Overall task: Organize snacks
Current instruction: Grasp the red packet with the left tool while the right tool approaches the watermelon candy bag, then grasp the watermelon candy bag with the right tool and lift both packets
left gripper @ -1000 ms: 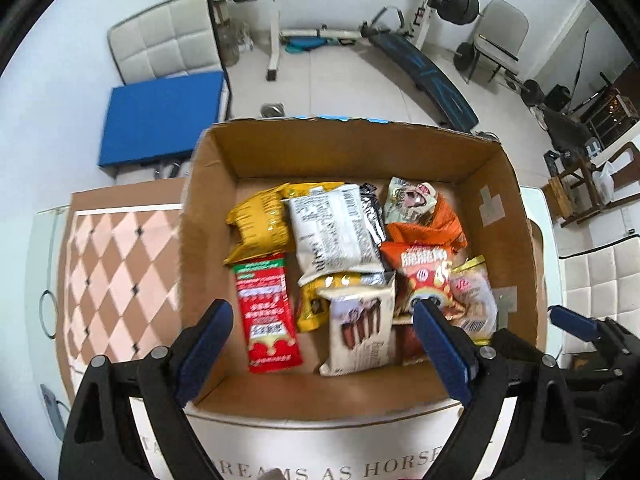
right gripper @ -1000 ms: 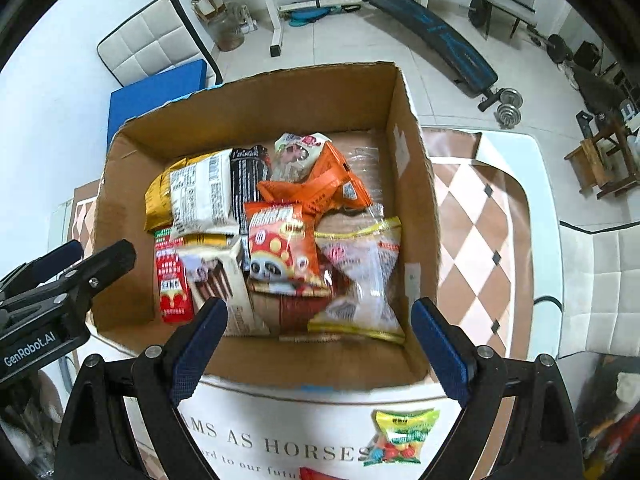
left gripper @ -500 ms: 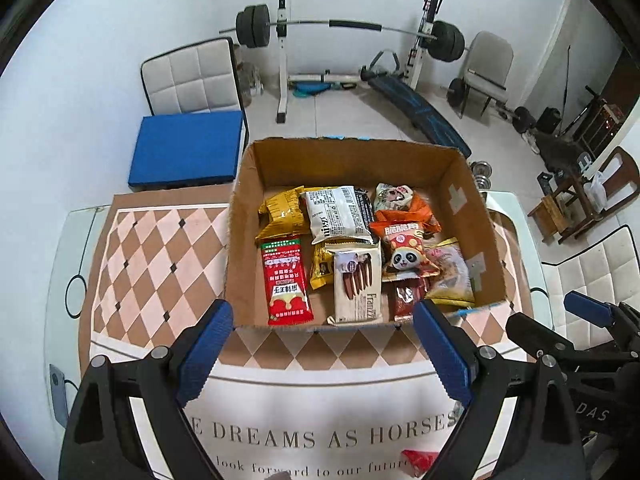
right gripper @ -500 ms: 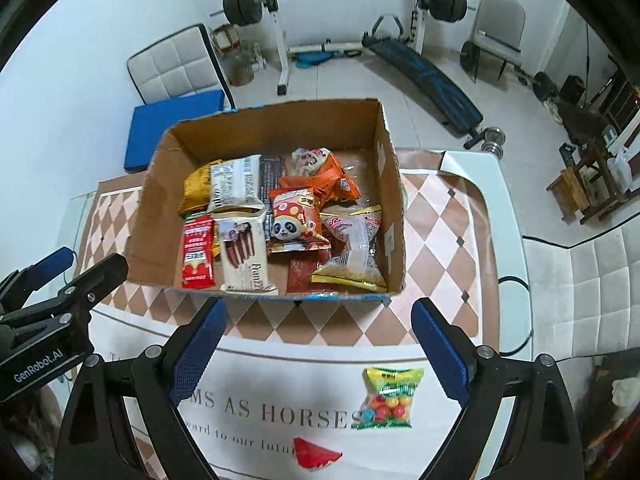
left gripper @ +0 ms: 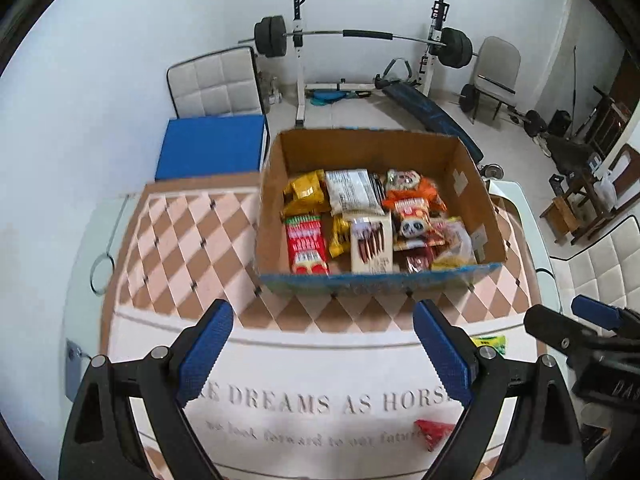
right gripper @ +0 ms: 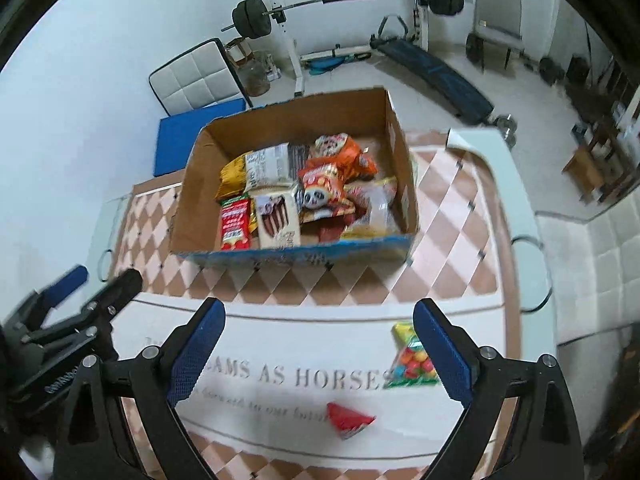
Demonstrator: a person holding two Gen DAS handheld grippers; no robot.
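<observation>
Both jaws wide, holding nothing: left gripper (left gripper: 323,354) and right gripper (right gripper: 319,348) above the worktop (right gripper: 452,240). Candy bag (right gripper: 410,364) touches the right gripper's right finger; red packet (right gripper: 349,420) lies near, on the white mat (right gripper: 280,344). Further out, cardboard box (left gripper: 372,148) full of snacks (left gripper: 360,220)

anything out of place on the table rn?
Yes: two snacks lie loose on the table mat, outside the cardboard box where the rest are packed: a bag of colourful candy balls and a small red wedge packet. Both grippers, left and right, are open and empty.
</observation>
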